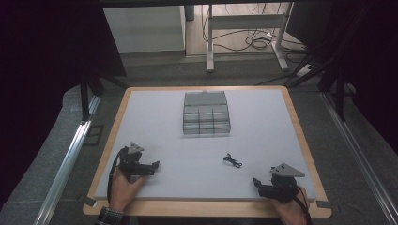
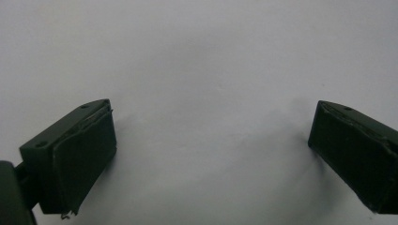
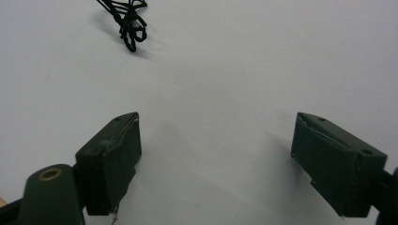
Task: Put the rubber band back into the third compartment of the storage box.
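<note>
A small tangle of black cord (image 1: pixel 232 161) lies on the white table top (image 1: pixel 263 122), right of centre; in the right gripper view the black cord (image 3: pixel 126 18) sits at the top left, well ahead of the jaws. My right gripper (image 1: pixel 259 183) rests near the front right edge, open with only bare table between its pads (image 3: pixel 213 154). My left gripper (image 1: pixel 154 166) lies at the front left, held by a hand, its jaws wide apart over bare white surface (image 2: pixel 211 140). A clear plastic compartment box (image 1: pixel 206 114) stands at the middle back of the table.
The table has a wooden rim (image 1: pixel 300 136). Metal rails (image 1: pixel 65 164) run along both sides, dark curtains hang left and right, and a desk frame with cables (image 1: pixel 244 37) stands beyond the far edge.
</note>
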### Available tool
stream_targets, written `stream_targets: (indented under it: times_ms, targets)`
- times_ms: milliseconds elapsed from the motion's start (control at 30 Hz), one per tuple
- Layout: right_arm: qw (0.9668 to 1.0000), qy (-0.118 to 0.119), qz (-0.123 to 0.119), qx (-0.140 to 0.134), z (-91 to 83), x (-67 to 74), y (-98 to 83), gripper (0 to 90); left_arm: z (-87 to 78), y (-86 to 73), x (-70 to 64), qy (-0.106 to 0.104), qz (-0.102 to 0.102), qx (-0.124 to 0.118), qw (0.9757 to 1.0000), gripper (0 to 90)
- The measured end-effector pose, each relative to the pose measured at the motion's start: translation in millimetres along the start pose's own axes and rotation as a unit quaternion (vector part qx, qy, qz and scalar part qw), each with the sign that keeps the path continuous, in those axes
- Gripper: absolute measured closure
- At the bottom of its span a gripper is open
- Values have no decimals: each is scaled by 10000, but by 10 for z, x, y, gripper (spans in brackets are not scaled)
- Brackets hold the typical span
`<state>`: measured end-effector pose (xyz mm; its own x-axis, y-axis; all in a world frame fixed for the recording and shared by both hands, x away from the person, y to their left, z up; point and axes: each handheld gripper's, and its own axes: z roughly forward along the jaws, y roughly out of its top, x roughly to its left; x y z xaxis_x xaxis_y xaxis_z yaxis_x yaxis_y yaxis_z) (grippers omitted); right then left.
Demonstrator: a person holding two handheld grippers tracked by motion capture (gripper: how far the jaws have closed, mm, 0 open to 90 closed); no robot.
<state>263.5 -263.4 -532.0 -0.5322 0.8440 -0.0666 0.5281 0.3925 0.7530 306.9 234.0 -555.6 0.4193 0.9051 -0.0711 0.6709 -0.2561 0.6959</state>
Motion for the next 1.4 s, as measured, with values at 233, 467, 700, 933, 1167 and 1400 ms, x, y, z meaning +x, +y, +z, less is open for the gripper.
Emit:
stream_targets:
  times_ms: [233, 467, 700, 933, 1167, 1400]
  targets:
    - [9998, 97, 84, 141, 5, -12, 52, 202, 0, 1, 0, 4, 1, 0, 10000, 12]
    - [9993, 225, 157, 249, -13, -21, 122, 248, 0, 0, 0, 7, 0, -2, 10000, 13]
    - [9987, 305, -15, 409, -11, -12, 230, 332, 0, 0, 0, 5, -4, -3, 10000, 14]
    - [9977, 417, -47, 539, 28, -17, 313, 389, 0, 0, 0, 6, 0, -5, 10000, 14]
    - [9946, 582, -203, 838, 105, -17, 398, 430, 0, 0, 0, 5, -2, -6, 10000, 14]
    - [9921, 650, -343, 1016, 136, 12, 495, 446, 0, 0, 0, 5, 0, -6, 10000, 14]
